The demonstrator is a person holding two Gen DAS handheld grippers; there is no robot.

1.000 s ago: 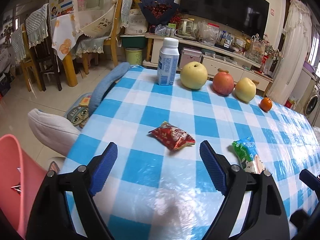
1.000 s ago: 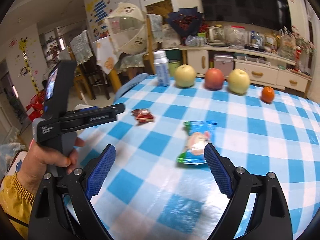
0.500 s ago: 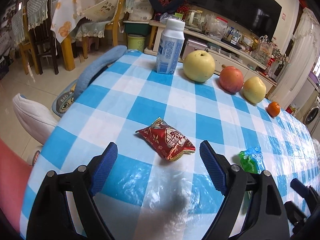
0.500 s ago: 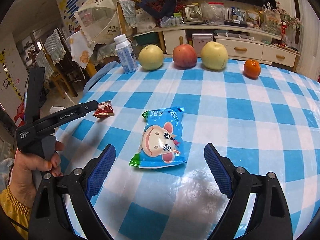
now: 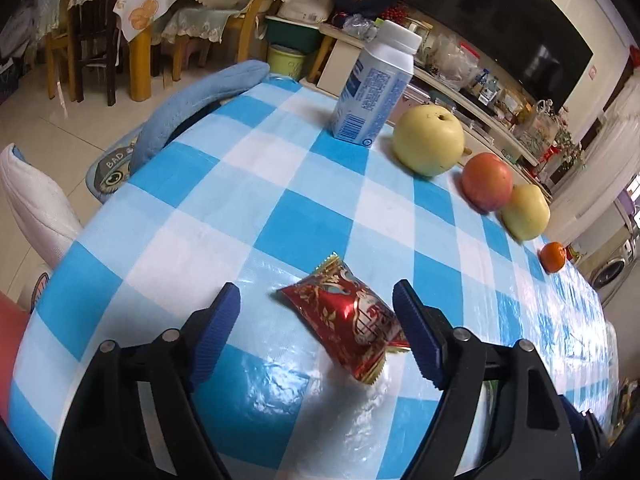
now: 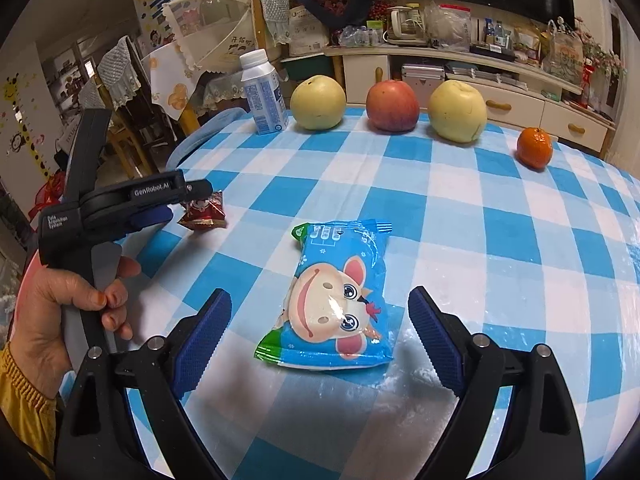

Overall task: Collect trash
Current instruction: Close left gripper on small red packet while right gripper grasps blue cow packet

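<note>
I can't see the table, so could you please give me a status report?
Left claw open around red wrapper. Right claw open around blue packet. Nothing between.

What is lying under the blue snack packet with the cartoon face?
The blue snack packet lies flat on the checked tablecloth, between the open right gripper fingers. Only cloth shows around its edges; whatever is directly beneath it is covered.

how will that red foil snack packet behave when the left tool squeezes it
The shiny red foil snack packet looks puffed, so it will probably crumple and give rather than hold stiff. Its glossy film may slip on the left tool's ridged blue pads. It looks light and could skid across the glossy blue-checked tablecloth if nudged.
</note>
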